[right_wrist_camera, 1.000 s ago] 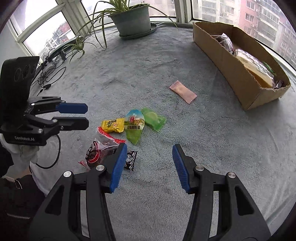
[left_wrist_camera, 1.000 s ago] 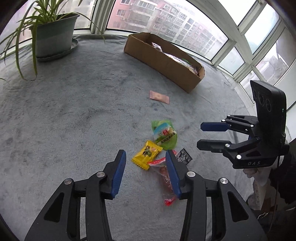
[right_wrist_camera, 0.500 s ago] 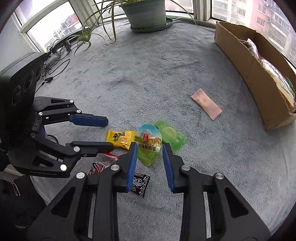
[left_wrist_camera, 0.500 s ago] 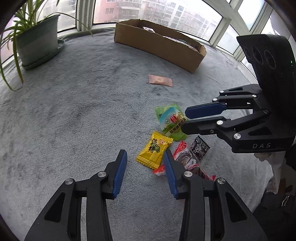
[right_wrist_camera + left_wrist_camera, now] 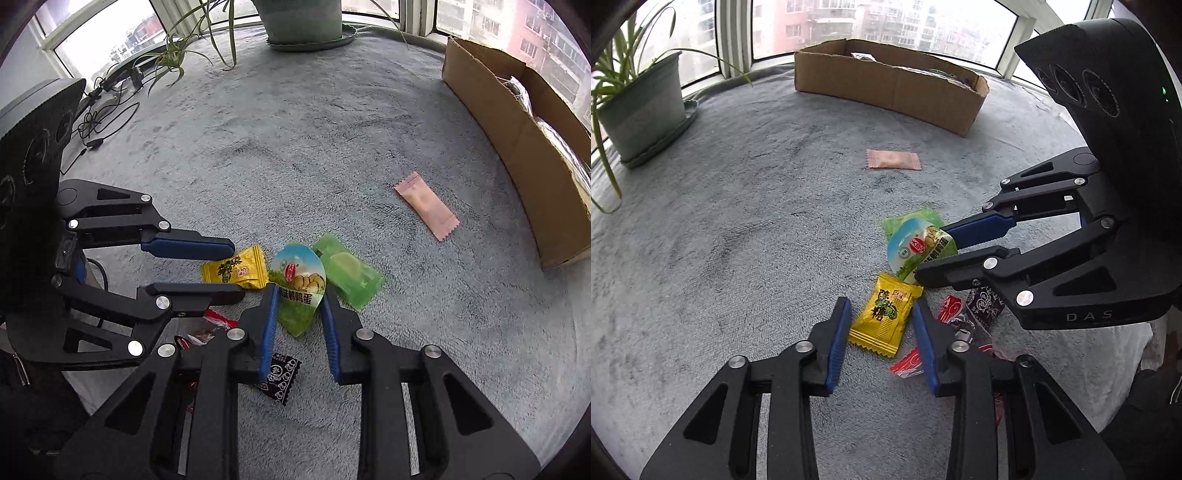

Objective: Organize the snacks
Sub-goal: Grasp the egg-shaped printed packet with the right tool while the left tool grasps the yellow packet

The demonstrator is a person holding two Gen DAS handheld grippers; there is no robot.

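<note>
Two claws (image 5: 881, 325) (image 5: 299, 314) astride snack pkts (image 5: 882, 319)

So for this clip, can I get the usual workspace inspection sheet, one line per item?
Surface: grey fleece blanket, covering the whole work area.
Job's things: yellow candy packet, egg-snack pouch, green packet, red wrapper and black packet clustered together; pink sachet lies apart; cardboard box already holds snacks.
Clutter: nothing seen.
Grippers: left gripper closing around the yellow candy packet, pads not clearly pressing; right gripper closing on the egg-snack pouch, pads at its edges.
Cables: black cables at the blanket's edge by the window.
Surroundings: potted plant, windows, buildings outside.
</note>
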